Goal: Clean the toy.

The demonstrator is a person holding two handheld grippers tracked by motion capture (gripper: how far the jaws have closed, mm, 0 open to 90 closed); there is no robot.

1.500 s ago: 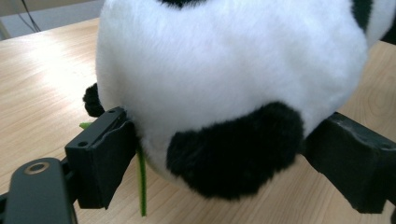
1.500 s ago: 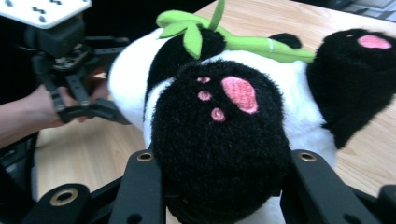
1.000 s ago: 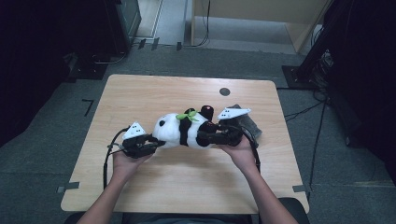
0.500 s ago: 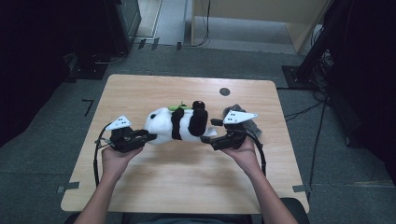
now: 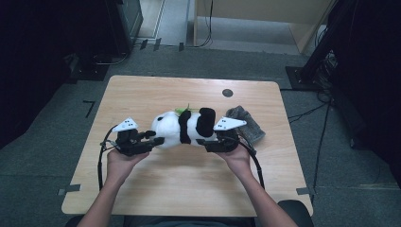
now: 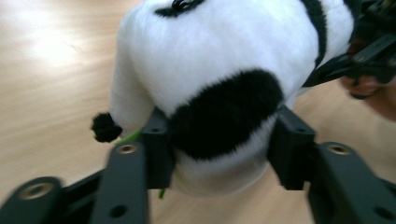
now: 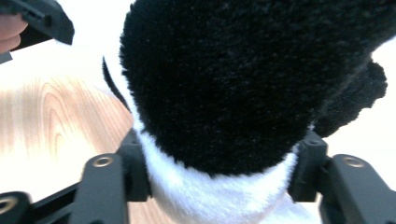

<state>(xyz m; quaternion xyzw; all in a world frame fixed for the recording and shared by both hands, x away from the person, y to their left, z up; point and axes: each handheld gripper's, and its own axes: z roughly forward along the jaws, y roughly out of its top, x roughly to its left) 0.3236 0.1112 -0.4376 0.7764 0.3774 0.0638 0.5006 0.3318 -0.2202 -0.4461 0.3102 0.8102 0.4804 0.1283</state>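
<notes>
A black-and-white panda plush point(image 5: 182, 126) lies on its side across the middle of the wooden table point(image 5: 189, 189), with a green leaf point(image 5: 182, 111) at its far side. My left gripper point(image 5: 158, 140) holds its white end. In the left gripper view both pads press into the plush point(image 6: 219, 70), although the left gripper's point(image 6: 223, 149) jaws have just been opening. My right gripper point(image 5: 202, 141) grips the black-and-white end. Its jaws have just been closing, and in the right gripper view the right gripper's point(image 7: 219, 172) pads squeeze the fur point(image 7: 233, 70).
A grey knitted cloth point(image 5: 246, 124) lies just behind my right hand. A small dark round hole point(image 5: 227, 92) sits near the table's far edge. Dark equipment and cables stand on the floor around the table.
The panda has rolled between the grippers: the black limb that stuck up half a second ago now sits lower. My right gripper has sunk a little and closed in on the plush.
</notes>
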